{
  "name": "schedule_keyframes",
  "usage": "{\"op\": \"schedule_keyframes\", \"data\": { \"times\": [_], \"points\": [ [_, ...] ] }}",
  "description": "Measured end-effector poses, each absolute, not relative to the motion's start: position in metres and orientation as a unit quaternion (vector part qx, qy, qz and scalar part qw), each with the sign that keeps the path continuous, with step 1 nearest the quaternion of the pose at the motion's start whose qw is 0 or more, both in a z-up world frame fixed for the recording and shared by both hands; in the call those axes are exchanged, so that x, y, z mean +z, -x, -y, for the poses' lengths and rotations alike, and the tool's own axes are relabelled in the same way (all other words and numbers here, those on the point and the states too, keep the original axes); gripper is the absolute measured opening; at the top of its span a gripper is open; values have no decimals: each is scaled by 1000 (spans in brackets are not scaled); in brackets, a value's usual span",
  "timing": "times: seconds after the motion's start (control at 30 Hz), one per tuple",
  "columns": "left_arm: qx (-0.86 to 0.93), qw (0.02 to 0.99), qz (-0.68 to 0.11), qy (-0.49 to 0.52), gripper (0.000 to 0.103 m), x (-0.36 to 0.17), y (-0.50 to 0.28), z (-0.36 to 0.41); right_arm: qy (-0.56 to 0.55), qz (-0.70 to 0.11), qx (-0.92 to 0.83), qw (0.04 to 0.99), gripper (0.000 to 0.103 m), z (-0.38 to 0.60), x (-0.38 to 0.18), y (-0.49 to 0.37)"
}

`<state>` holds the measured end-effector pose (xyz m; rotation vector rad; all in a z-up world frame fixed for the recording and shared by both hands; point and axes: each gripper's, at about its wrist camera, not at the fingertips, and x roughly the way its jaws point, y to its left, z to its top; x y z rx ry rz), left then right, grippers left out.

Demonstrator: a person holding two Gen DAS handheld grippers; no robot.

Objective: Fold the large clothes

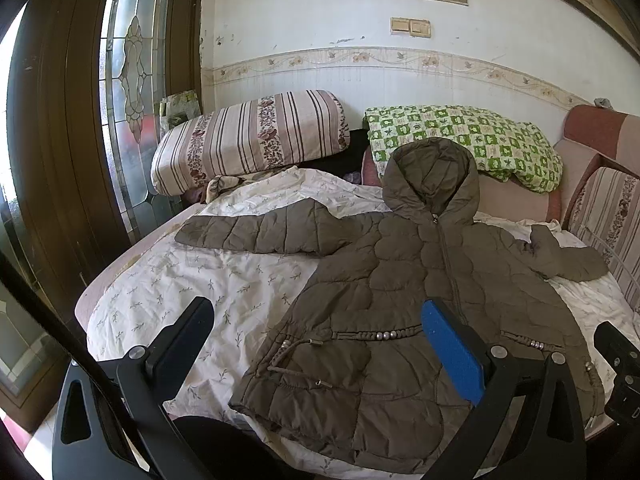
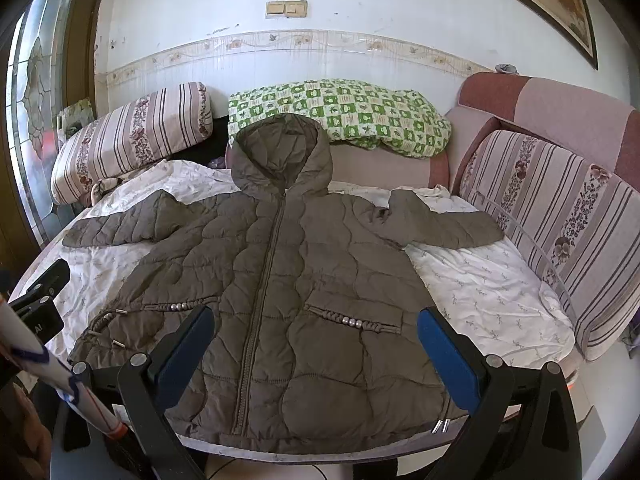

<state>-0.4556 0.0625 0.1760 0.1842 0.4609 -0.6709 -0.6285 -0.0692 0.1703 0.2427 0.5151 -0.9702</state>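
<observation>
The left hand-held gripper (image 1: 318,344) hangs with its fingers spread wide and empty above the near left hem of the padded jacket (image 2: 288,280), and the right hand-held gripper (image 2: 316,344) hangs likewise, parted and holding nothing, over the near hem. The jacket lies face up and zipped on the bed sheet (image 2: 488,292), left sleeve (image 1: 256,232) stretched out, hood (image 2: 282,156) toward the pillows, right sleeve (image 2: 440,224) out and slightly crumpled. Folding looks not yet begun; the next move likely calls for each gripper to take a sleeve and bring it across the chest.
</observation>
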Motion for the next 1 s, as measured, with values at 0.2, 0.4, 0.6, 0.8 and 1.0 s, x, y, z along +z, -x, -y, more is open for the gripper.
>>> {"op": "schedule_keyframes", "data": {
  "times": [0.2,0.4,0.6,0.8,1.0],
  "points": [
    [-325,914,-224,-90,103,175,455,-63,-103,-247,-463,845,103,70,168,628],
    [-325,914,-224,-91,103,173,456,-64,-125,-231,-455,851,103,72,165,625],
    [-325,913,-229,-94,103,170,455,-65,-98,-226,-457,855,103,79,159,625],
    [-321,910,-240,-107,103,165,450,-55,-97,-242,-458,850,103,88,155,621],
    [-331,904,-241,-126,103,165,440,-29,-113,-254,-466,840,103,111,148,622]
  ]
}}
